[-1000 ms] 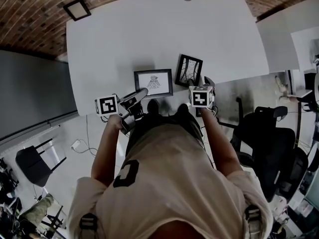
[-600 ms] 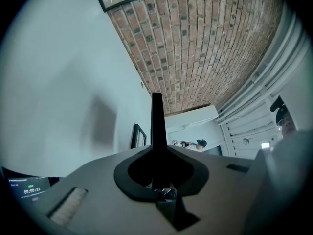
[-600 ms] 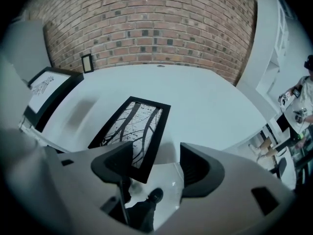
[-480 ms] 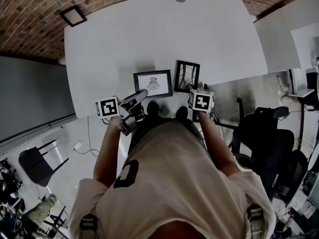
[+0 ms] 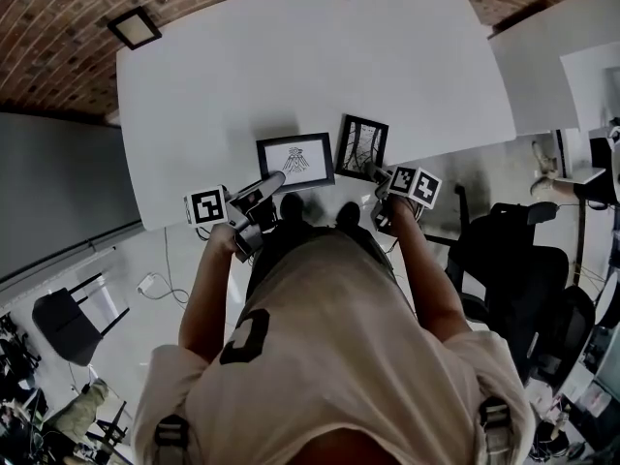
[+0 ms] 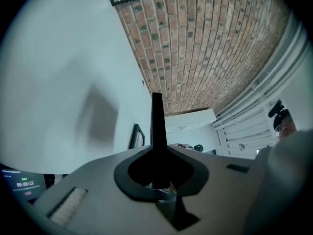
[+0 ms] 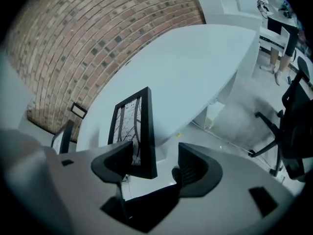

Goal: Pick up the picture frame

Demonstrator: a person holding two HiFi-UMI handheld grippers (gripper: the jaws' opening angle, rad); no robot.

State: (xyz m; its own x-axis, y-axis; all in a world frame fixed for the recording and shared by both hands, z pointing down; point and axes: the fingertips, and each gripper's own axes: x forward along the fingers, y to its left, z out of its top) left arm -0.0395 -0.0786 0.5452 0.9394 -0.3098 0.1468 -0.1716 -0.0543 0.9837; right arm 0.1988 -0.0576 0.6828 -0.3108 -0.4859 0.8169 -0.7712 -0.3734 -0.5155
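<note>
Two black picture frames stand near the front edge of the white table point(image 5: 291, 66): a landscape one point(image 5: 295, 161) and a portrait one with a branch drawing point(image 5: 361, 147). My right gripper point(image 5: 376, 173) is at the portrait frame's lower right corner. In the right gripper view that frame point(image 7: 133, 131) stands between the right gripper's point(image 7: 154, 166) wide open jaws, close to the left one and apart from the right one. These jaws have just been opening. My left gripper point(image 5: 280, 177) points at the landscape frame's lower left corner, shut and empty point(image 6: 156, 102).
Black office chairs point(image 5: 523, 260) stand right of the table, with a second white table point(image 5: 562, 56) beyond. A dark chair point(image 5: 63, 323) and a floor cable point(image 5: 155, 284) lie at the left. A brick wall point(image 5: 58, 27) runs behind. A person point(image 7: 281, 28) stands far right.
My right gripper has rolled, so its marker cube now shows two faces, and it has shifted toward the portrait frame's corner. The left gripper has hardly moved.
</note>
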